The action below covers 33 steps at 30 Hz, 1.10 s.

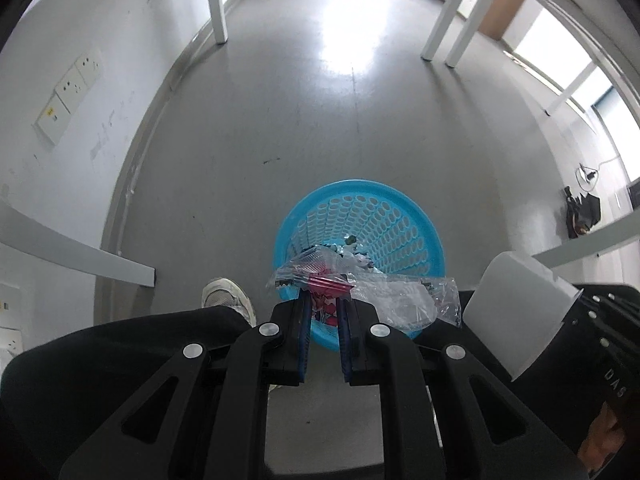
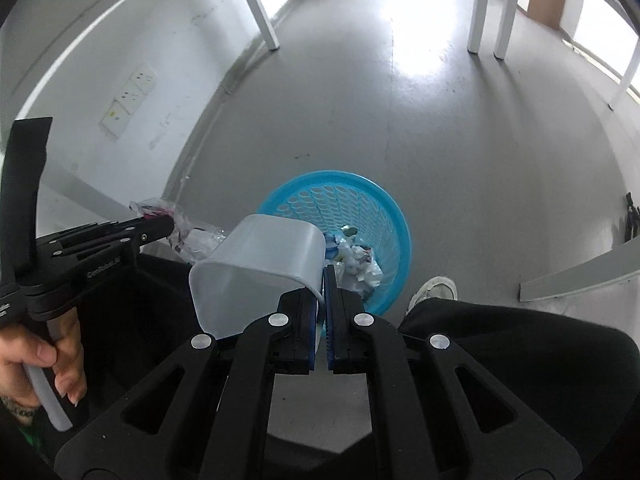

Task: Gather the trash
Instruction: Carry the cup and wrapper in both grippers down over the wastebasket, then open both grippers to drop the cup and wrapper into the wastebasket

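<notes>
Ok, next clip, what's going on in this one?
A person stands over a blue perforated wastebasket on the floor, a gripper in each hand. The left gripper is shut on a crumpled clear plastic wrapper with pink print, held above the basket's near rim. The right gripper pinches the rim of a small white plastic bin, tipped toward the basket. Crumpled trash already lies inside.

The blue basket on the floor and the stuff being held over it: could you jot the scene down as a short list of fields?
basket: blue perforated basket on the grey floor, crumpled trash inside
left hand-held gripper: shut on a clear plastic wrapper with pink print, above the basket's near rim
right hand-held gripper: shut on the wall of a pale plastic cup, tilted, mouth toward the camera
person: shoe beside the basket
</notes>
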{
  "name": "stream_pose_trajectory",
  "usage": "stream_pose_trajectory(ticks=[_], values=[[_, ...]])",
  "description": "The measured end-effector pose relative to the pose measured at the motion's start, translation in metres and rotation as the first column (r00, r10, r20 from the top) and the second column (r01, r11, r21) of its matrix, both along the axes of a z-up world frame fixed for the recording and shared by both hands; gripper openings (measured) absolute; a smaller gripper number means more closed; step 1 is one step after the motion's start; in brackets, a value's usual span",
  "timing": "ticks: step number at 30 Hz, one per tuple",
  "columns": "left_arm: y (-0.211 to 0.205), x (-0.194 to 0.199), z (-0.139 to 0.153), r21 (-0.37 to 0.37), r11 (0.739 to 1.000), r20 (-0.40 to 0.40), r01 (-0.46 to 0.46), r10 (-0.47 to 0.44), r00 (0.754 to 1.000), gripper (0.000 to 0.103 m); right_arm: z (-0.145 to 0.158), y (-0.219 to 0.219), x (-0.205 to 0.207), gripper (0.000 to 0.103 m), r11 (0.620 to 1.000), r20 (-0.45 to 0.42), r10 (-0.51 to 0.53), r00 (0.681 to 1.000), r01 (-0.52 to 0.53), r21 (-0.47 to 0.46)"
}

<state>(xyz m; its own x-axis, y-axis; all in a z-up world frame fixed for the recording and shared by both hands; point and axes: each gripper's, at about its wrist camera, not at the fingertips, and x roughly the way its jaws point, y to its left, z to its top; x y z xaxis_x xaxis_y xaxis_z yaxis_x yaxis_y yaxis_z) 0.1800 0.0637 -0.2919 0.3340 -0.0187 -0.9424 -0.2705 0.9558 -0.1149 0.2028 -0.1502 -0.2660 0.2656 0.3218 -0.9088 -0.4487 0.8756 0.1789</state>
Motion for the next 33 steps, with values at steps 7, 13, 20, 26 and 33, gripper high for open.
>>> stream_pose_trajectory(ticks=[7,13,20,26,33], values=[[0.003,0.025,-0.034,0.003,1.000,-0.092,-0.006,0.006,0.996,0.011,-0.035,0.007,0.032,0.003,0.999,-0.078,-0.036,0.996,0.035,-0.012],[0.005,0.050,-0.055,0.028,1.000,-0.143,-0.013,0.017,0.990,0.011,-0.078,0.019,0.061,0.003,0.995,-0.161,-0.090,0.983,0.081,-0.058],[0.005,0.072,-0.080,0.028,1.000,-0.198,-0.009,0.014,0.980,0.011,-0.118,0.023,0.088,0.003,0.987,-0.219,-0.138,0.966,0.116,-0.110],[0.007,0.080,-0.090,0.011,1.000,-0.221,-0.018,0.020,0.975,0.014,-0.133,0.028,0.095,0.004,0.984,-0.255,-0.159,0.954,0.133,-0.116],[0.010,0.083,-0.083,0.001,1.000,-0.194,-0.022,0.021,0.981,0.047,-0.141,0.023,0.099,0.036,0.986,-0.303,-0.162,0.939,0.144,-0.081]])
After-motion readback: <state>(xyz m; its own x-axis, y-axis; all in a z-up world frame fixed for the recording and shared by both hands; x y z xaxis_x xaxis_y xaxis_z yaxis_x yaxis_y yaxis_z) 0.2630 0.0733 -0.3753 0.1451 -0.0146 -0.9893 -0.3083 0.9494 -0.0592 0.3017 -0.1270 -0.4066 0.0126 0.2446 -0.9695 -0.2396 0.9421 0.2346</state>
